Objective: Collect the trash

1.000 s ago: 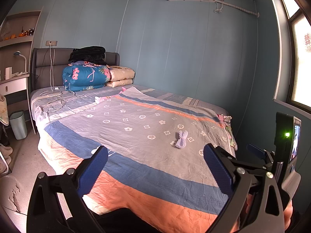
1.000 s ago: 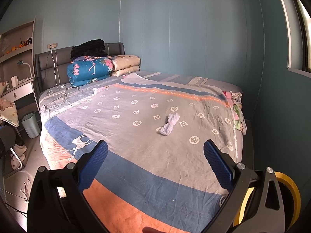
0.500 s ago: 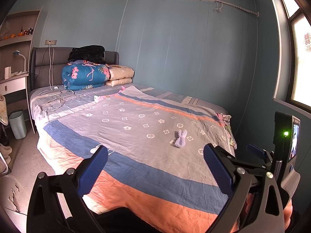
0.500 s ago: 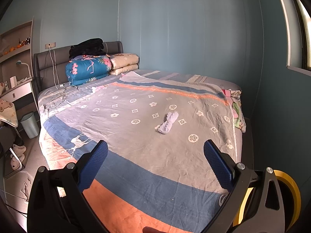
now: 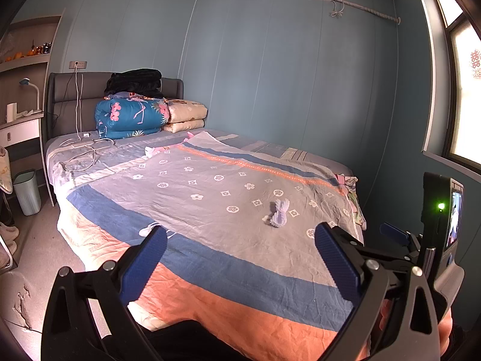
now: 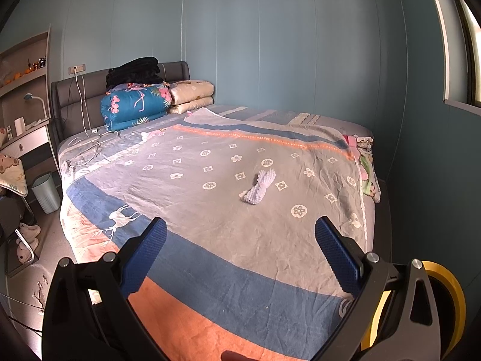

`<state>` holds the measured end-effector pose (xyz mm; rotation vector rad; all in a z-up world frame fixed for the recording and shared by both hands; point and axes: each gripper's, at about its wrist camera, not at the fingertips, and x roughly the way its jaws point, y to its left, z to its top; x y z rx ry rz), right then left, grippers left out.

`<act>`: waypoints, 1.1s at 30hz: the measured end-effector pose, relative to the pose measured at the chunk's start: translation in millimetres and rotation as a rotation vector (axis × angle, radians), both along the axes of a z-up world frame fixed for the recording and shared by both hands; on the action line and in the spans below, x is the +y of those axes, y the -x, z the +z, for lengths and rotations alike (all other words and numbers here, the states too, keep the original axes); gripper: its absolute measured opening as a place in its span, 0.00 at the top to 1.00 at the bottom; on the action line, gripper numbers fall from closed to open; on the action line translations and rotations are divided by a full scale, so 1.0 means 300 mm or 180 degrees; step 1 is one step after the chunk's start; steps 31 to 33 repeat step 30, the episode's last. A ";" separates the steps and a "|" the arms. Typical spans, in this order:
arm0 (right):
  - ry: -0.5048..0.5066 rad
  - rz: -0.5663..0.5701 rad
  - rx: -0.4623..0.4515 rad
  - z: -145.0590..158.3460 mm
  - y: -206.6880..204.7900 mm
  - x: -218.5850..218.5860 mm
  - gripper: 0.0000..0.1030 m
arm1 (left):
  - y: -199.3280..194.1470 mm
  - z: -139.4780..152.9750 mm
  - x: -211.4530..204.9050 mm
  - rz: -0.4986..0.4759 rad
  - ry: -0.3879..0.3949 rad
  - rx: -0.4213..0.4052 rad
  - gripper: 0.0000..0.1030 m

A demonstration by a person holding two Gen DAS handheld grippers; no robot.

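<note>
Looking through the left wrist view first: the left hand-held gripper (image 5: 240, 258) is spread wide and empty, and the crumpled pale wad (image 5: 278, 213) sits on the bed (image 5: 210, 240) just above centre-right, beyond the fingertips. Right wrist view: the right hand-held gripper (image 6: 240, 249) is spread too, and the wad (image 6: 260, 186) lies near centre frame, long axis slanting upper right. I'd say the right one's nearer, better lined up.

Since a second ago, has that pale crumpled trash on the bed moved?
No. The crumpled trash lies beside the same white print on the bedspread.
</note>
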<state>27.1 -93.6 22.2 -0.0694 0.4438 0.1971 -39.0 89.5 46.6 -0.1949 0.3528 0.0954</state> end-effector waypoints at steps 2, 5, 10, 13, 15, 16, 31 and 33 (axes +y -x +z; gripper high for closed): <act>0.0003 -0.0002 -0.0003 0.001 -0.002 0.000 0.08 | 0.000 -0.003 0.001 -0.0001 0.0000 -0.0001 0.08; -0.0001 0.0002 0.0004 0.001 -0.003 -0.001 0.08 | -0.001 -0.003 0.001 0.0000 0.0000 0.0001 0.08; 0.0003 -0.0002 0.0026 -0.012 0.005 0.002 0.08 | -0.001 -0.008 0.005 -0.0010 -0.0002 0.0020 0.08; 0.0002 -0.0003 0.0033 -0.015 0.004 0.004 0.08 | 0.000 -0.009 0.007 -0.0012 0.0003 0.0020 0.08; 0.0001 -0.0002 0.0029 -0.012 -0.002 0.002 0.08 | -0.001 -0.008 0.008 -0.0024 0.0002 0.0015 0.08; 0.0000 -0.0003 0.0029 -0.014 0.002 0.004 0.08 | 0.001 -0.008 0.010 -0.0020 0.0002 0.0014 0.08; -0.0004 -0.0009 0.0051 -0.019 -0.003 0.004 0.08 | -0.008 -0.007 0.022 -0.0071 0.0013 0.0047 0.08; -0.0004 -0.0009 0.0051 -0.019 -0.003 0.004 0.08 | -0.008 -0.007 0.022 -0.0071 0.0013 0.0047 0.08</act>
